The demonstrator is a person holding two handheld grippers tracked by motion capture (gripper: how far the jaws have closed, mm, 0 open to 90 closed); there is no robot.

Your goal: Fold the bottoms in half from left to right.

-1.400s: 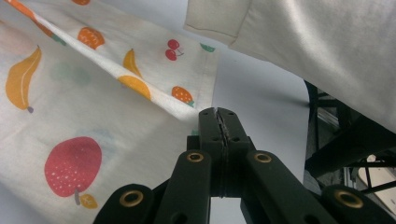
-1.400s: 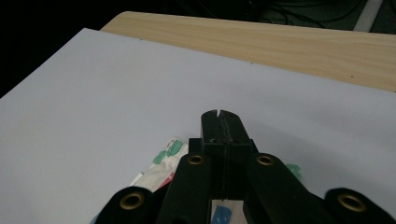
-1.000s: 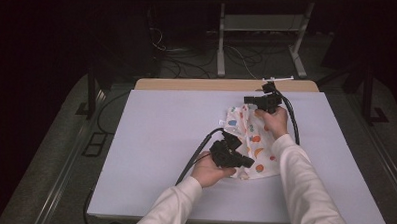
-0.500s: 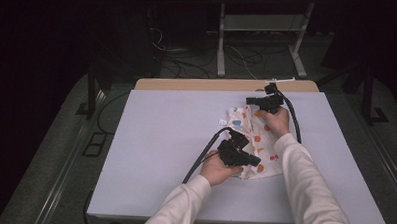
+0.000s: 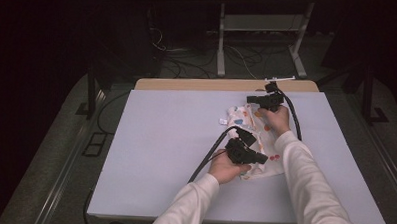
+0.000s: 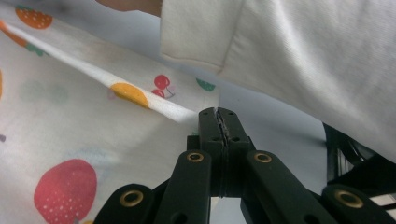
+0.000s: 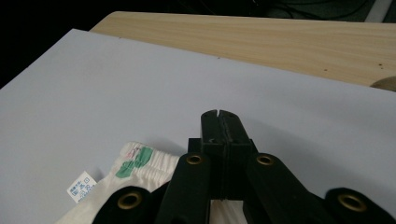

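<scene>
A white cloth (image 5: 240,116) printed with coloured fruit lies crumpled right of the middle of the pale table (image 5: 160,140). At its near end my left gripper (image 5: 261,157) points right. In the left gripper view a raised fold of the cloth (image 6: 70,116) runs straight into the tip of the left gripper (image 6: 219,114), whose jaws are pressed together on the fabric. At the far end my right gripper (image 5: 250,99) points left; its jaws (image 7: 218,114) are shut over bare table, with the cloth's gathered edge (image 7: 144,163) lying under them.
A small white label (image 7: 80,185) sticks out from the cloth's far edge. A wooden strip (image 5: 202,84) borders the table's far side. The right arm's white sleeve (image 6: 303,60) passes close over the left gripper. Cables trail from both grippers toward the table's edges.
My left gripper has slid a little to the right along the near end of the cloth. The right gripper has stayed at the far end.
</scene>
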